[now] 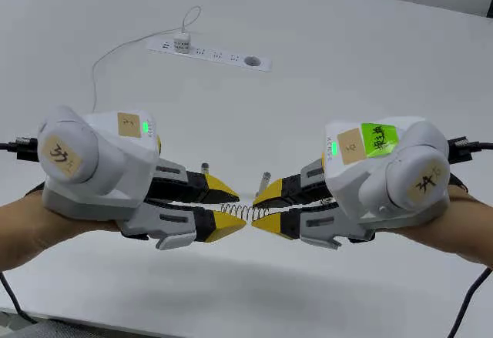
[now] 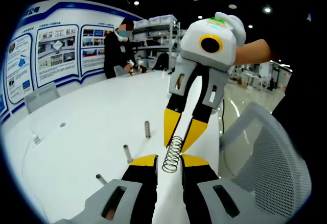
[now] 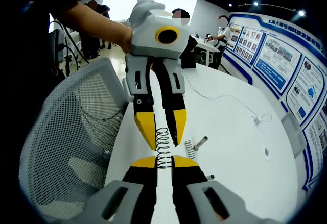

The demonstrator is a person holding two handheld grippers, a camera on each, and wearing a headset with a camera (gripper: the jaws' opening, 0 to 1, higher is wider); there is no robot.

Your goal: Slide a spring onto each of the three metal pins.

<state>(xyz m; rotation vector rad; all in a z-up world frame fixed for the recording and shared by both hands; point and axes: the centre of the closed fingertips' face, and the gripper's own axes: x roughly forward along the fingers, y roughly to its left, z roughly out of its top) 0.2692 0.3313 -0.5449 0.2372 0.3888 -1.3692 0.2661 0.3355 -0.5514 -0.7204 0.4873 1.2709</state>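
Yellow-tipped left gripper (image 1: 235,209) faces right gripper (image 1: 258,209) | level, tip-to-tip | spring (image 1: 248,215) between

The left gripper (image 1: 237,209) and right gripper (image 1: 256,210) face tip to tip, the spring (image 1: 248,215) bridging them: no passage between. Pins (image 1: 266,181) stand just behind at 12 o'clock. Beyond, the table (image 1: 347,61) lies open up to the strip (image 1: 216,53) at 12.

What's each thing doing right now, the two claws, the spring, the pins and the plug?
left gripper, shut on one end of the spring.
right gripper, shut on its other end.
spring, held between both grippers.
far pin, standing, with a spring already on it.
middle pin, standing, bare.
near pin, standing, bare.
white plug, sitting in the power strip.
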